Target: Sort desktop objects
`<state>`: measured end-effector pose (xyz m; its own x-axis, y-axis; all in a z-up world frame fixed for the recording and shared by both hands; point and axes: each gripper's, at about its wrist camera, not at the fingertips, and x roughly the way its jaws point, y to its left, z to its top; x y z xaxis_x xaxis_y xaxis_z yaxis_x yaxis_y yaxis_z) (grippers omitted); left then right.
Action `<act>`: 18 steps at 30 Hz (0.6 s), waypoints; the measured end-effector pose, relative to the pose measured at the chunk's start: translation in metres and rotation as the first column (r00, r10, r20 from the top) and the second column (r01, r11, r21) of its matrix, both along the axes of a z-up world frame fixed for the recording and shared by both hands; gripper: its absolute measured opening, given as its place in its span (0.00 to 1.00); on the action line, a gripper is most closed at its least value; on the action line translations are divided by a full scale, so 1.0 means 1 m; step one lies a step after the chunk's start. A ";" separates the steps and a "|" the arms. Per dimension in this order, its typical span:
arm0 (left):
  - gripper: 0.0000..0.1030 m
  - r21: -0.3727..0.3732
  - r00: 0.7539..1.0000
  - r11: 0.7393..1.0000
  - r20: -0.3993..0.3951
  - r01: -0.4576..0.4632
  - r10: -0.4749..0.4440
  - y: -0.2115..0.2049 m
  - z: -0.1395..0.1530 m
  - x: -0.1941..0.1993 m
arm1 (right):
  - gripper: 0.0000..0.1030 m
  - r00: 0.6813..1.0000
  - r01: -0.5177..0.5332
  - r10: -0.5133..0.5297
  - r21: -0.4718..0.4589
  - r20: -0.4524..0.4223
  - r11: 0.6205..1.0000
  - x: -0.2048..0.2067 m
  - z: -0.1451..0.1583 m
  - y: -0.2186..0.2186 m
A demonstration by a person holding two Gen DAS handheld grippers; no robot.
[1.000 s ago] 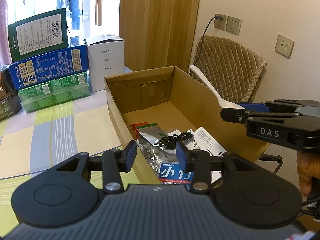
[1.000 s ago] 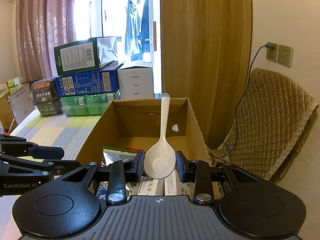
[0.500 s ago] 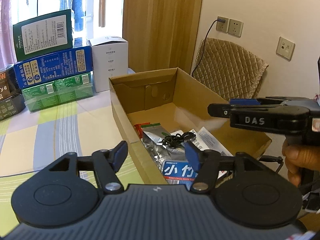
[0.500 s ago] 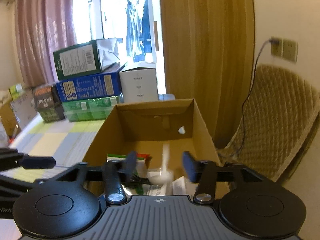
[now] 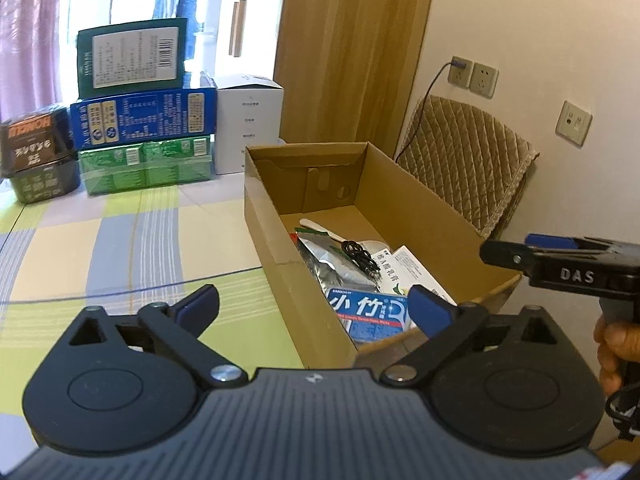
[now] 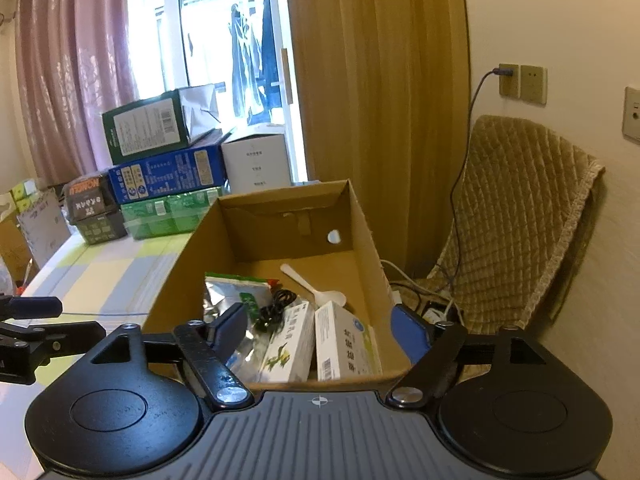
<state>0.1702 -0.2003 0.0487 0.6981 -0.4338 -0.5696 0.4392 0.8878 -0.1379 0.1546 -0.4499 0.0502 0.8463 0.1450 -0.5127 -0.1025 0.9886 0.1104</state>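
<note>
An open cardboard box (image 6: 362, 216) (image 5: 416, 196) stands on the table. Inside it lie a white plastic spoon (image 6: 314, 288) (image 5: 320, 228), a silver foil packet (image 6: 228, 300) (image 5: 332, 264), a black coiled cable (image 6: 276, 306) (image 5: 360, 256), and small white, green and blue cartons (image 6: 344, 344) (image 5: 368, 312). My right gripper (image 6: 320, 330) is open and empty above the box's near end. My left gripper (image 5: 314, 306) is open and empty at the box's near left corner. The right gripper (image 5: 560, 264) also shows from the side, held by a hand, at the right of the left wrist view.
Stacked product boxes (image 5: 144, 120) (image 6: 168, 160) and a white carton (image 5: 248, 120) stand at the table's far edge. A checked tablecloth (image 5: 120, 248) covers the table. A quilted chair (image 6: 512, 208) and wall sockets with a plugged cable (image 6: 508, 80) are to the right.
The right gripper opened and the spoon dropped into the box, where it now lies. The left gripper opened wider. Both grippers pulled back a little from the box.
</note>
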 end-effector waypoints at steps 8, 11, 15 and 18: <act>0.99 -0.012 0.998 0.998 0.001 -0.060 0.060 0.012 0.011 -0.036 | 0.90 1.000 -0.019 0.019 0.008 0.001 1.000 -0.036 0.020 0.012; 0.99 -0.009 0.996 0.996 -0.009 -0.087 0.087 0.016 0.015 -0.049 | 0.95 1.000 -0.024 0.024 0.001 -0.012 1.000 -0.049 0.024 0.018; 0.99 -0.017 0.993 0.994 -0.041 -0.112 0.111 0.023 0.020 -0.065 | 0.98 0.999 -0.025 0.024 -0.012 -0.027 1.000 -0.068 0.029 0.024; 0.99 -0.027 0.990 0.992 -0.063 -0.126 0.124 0.027 0.025 -0.077 | 0.98 0.998 -0.014 0.014 -0.007 -0.053 1.000 -0.080 0.032 0.024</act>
